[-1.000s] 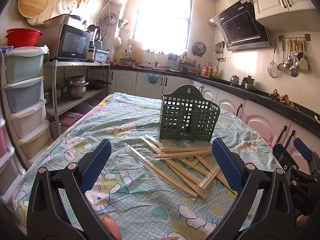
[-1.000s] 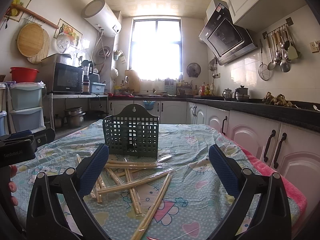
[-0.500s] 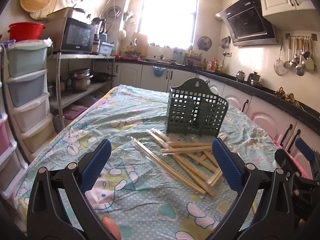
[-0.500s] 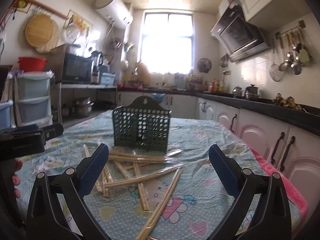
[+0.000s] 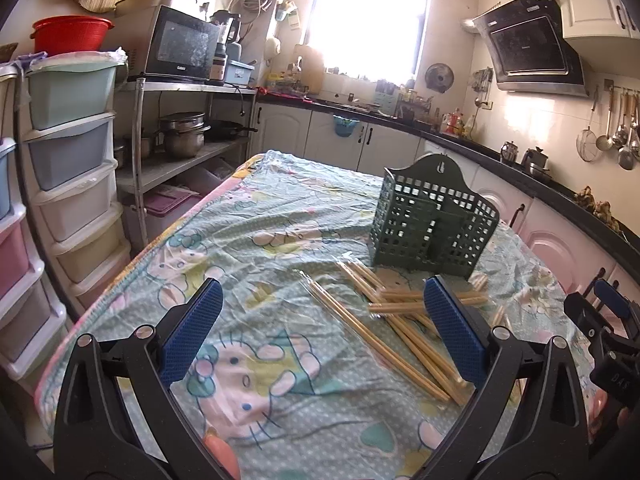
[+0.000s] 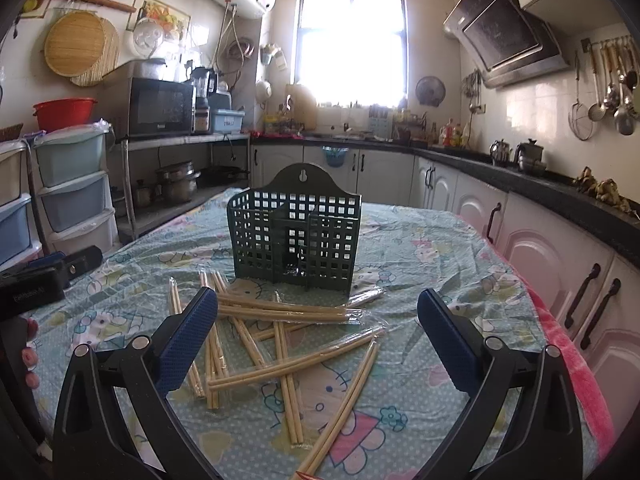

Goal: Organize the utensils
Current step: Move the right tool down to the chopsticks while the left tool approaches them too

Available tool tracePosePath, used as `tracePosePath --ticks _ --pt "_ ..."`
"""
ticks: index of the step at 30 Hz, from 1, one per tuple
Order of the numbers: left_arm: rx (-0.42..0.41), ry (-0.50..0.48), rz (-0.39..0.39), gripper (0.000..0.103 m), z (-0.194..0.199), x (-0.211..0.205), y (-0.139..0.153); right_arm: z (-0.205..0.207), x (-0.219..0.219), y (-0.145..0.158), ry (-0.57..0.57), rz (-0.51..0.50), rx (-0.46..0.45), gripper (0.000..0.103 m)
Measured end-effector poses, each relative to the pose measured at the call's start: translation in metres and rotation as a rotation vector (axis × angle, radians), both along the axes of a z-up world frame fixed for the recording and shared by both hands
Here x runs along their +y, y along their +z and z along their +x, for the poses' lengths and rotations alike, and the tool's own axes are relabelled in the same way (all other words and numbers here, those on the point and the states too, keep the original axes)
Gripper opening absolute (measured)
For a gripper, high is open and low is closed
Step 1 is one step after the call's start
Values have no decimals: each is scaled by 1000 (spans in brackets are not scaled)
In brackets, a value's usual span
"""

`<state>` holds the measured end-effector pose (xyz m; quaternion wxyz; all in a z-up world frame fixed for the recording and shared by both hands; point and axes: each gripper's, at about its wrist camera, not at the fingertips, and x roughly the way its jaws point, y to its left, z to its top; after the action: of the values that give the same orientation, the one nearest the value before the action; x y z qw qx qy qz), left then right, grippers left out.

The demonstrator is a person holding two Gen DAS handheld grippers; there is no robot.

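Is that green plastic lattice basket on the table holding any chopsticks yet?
Apparently empty: nothing sticks up from the green plastic lattice basket, and the wrapped wooden chopsticks all lie scattered on the cartoon tablecloth before it.

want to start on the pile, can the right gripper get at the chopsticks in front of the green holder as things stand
Probably yes: the right gripper is open and empty, the chopsticks lie loose on the tablecloth directly ahead, and the green holder stands behind them.

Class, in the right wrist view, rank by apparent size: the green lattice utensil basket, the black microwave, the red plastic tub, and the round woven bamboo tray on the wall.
1. Green lattice utensil basket, nearest the camera, so enlarged.
2. Black microwave and round woven bamboo tray: too alike to separate.
3. Red plastic tub.
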<state>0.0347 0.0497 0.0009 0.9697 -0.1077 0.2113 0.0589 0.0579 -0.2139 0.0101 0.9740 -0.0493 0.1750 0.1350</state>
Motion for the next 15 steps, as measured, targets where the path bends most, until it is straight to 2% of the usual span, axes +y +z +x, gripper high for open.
tracePosePath --ticks 8,12,15 --pt "50 -71 -29 93 26 2 11 39 -3 5 33 -21 105 97" --pt "125 -100 -50 93 50 2 9 62 -5 0 41 -30 175 97" --pt "177 -76 -74 93 68 7 3 81 -8 -8 43 -30 240 96"
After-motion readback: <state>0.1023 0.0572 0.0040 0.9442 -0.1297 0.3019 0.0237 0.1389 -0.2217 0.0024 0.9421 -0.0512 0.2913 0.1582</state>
